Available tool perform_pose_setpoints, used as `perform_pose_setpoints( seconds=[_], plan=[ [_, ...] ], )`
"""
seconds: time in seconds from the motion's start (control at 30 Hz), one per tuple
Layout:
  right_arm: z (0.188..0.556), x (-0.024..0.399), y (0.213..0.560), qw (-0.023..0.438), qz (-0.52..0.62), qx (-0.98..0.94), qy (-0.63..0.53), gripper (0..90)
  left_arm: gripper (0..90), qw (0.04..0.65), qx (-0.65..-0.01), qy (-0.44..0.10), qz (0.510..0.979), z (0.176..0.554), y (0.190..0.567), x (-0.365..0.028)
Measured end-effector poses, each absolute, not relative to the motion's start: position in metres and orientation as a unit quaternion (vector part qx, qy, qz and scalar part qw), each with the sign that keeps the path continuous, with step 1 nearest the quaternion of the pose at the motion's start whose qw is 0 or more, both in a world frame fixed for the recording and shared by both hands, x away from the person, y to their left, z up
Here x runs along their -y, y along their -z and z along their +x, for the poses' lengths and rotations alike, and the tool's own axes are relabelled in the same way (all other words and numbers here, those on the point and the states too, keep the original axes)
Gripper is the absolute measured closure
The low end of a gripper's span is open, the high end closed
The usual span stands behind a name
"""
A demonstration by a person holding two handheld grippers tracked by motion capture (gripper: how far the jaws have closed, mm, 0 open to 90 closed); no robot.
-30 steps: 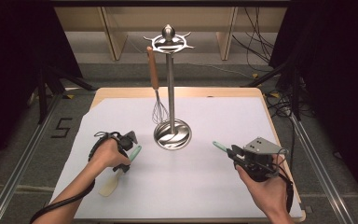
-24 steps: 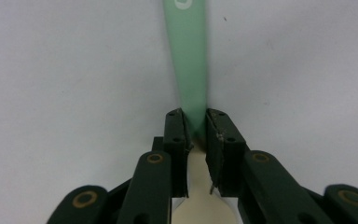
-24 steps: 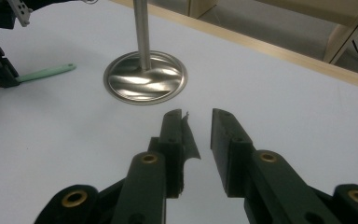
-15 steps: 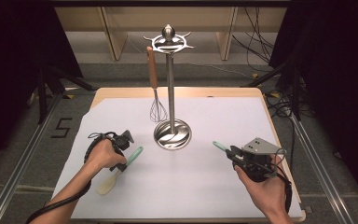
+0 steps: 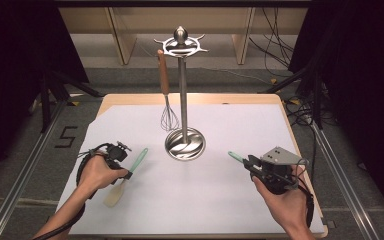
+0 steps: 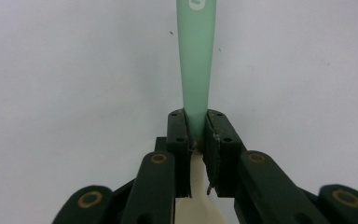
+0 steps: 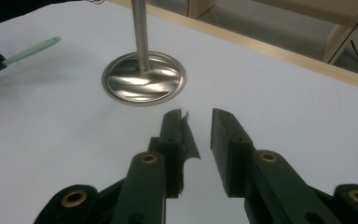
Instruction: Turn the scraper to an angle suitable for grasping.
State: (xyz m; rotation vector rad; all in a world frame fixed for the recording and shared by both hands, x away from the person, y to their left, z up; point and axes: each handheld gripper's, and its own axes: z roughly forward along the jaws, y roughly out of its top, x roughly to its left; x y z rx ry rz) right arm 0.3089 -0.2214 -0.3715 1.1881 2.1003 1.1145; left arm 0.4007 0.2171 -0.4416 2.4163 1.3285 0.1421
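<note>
- Left gripper (image 5: 122, 167), lower left: jaws have just closed onto the spatula (image 5: 126, 177) handle, gripping it.
- Right gripper (image 5: 247, 163), lower right: jaws narrowly apart, empty.
- Stand (image 5: 182, 100), centre, holds a whisk (image 5: 166, 92).

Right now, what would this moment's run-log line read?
left gripper: shut on spatula, jaws just closed | right gripper: open, holds nothing | whisk: hanging on stand

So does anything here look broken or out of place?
One thing: the pad lining on the right gripper looks torn, its edge ragged and peeling away from the left-hand jaw. The left gripper shows similar fraying where it clamps the spatula. The whisk hangs straight on its stand.
</note>
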Motion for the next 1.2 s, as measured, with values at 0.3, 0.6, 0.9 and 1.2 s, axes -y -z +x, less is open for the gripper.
perform_pose_setpoints(
  seconds=[0.3,0.6,0.9,1.2],
  plan=[
    [0.311,0.22,0.371,0.257,0.417,-0.772,-0.406,74.7,80.2,0.299,-0.517,-0.083,0.798,0.395,0.43,-0.232],
    [0.312,0.216,0.369,0.263,0.412,-0.767,-0.416,74.8,80.0,0.39,-0.5,-0.148,0.759,0.39,0.416,-0.233],
    [0.311,0.21,0.366,0.243,0.42,-0.769,-0.416,74.8,80.1,0.465,-0.493,-0.184,0.712,0.382,0.404,-0.22],
    [0.315,0.205,0.364,0.252,0.398,-0.776,-0.42,74.7,80.2,0.485,-0.475,-0.207,0.704,0.377,0.394,-0.21]
  ],
)
